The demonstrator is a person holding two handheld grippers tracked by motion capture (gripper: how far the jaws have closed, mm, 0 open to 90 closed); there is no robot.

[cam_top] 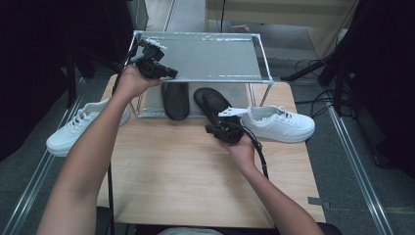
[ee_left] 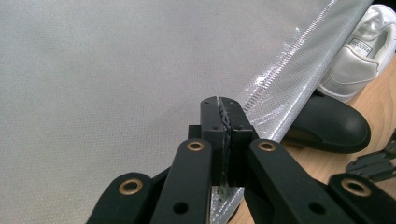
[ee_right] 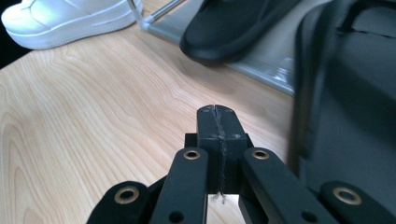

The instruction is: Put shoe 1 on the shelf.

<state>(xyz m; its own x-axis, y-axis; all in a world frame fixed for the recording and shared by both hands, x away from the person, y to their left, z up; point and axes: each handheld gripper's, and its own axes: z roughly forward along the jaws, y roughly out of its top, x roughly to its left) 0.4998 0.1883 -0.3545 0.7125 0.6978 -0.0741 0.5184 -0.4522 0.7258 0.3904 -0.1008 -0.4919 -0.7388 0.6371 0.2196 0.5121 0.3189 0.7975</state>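
Clamping the front edge of the rack's silvery mesh cover [ee_left: 140, 70], the left gripper [cam_top: 155, 66] sits at the upper left of the high view, over the near left corner of the shoe rack [cam_top: 262, 58]. In the left gripper view its jaws stand pressed together with a thin strip of the shiny fabric pinched between them, the cover spreading across the upper left of the frame and its hem running down to the jaws.

The right gripper [cam_top: 220, 128] is near the centre of the high view, just in front of the rack. Its jaws are fully closed with nothing between them; in the right gripper view they meet above the bare wooden table [ee_right: 93, 116].

Two black slippers lie on the rack's lower shelf: the left slipper [cam_top: 175, 100] under the cover, and the right slipper [cam_top: 210, 102] angled with its near end beside the right gripper. In the right gripper view one black slipper sits at the top centre, beyond the jaw tips and apart from them, while a dark blurred shape fills the right side.

One white sneaker [cam_top: 279, 123] rests at centre right of the high view, and another white sneaker [cam_top: 80, 126] at the left table edge.
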